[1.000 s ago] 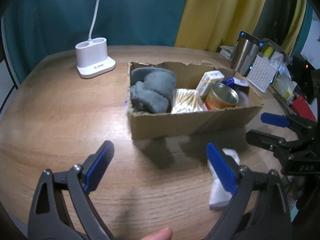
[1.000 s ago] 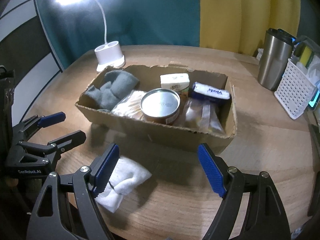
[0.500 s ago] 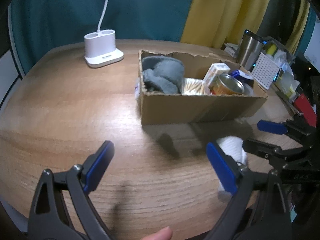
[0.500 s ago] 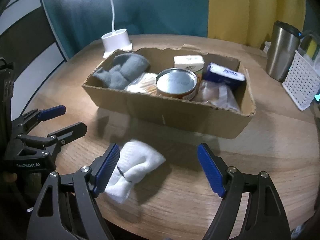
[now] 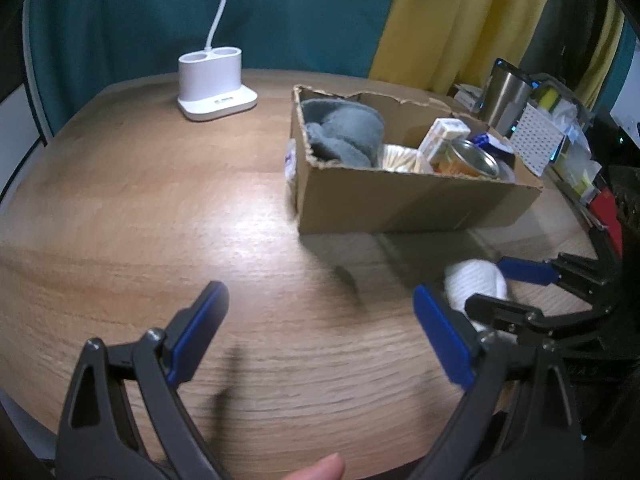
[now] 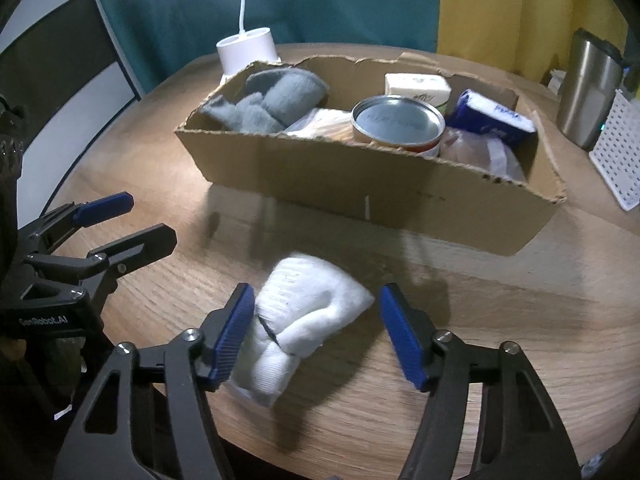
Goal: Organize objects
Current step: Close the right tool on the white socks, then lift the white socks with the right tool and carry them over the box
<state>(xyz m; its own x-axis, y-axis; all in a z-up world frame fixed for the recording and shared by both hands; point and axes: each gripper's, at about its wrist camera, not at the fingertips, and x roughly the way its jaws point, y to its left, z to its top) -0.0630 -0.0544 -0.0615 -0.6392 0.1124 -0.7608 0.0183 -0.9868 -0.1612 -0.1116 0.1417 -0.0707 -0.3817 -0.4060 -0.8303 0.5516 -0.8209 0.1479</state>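
Note:
A rolled pair of white socks (image 6: 308, 304) lies on the wooden table in front of a cardboard box (image 6: 360, 188). My right gripper (image 6: 316, 320) straddles the socks and its jaws are closing. The left pad (image 6: 234, 332) is right against the roll, while the right pad (image 6: 400, 332) stands clear of it. My left gripper (image 5: 320, 320) hangs open over bare wood to the left, with nothing between its fingers. The box holds grey socks (image 6: 272, 96), a tin can (image 6: 398, 120), a white carton (image 6: 416, 84), a blue tissue pack (image 6: 492, 118) and a bag of cotton swabs (image 5: 400, 156).
A white lamp base (image 5: 214, 80) with a cord stands behind the box at the left. A steel tumbler (image 6: 588, 88) and a white perforated basket (image 6: 620, 152) stand at the right. The table's rounded front edge lies just below both grippers.
My right gripper has sunk toward the white socks and its jaws have narrowed around them. The left gripper drifted slightly and stays wide open.

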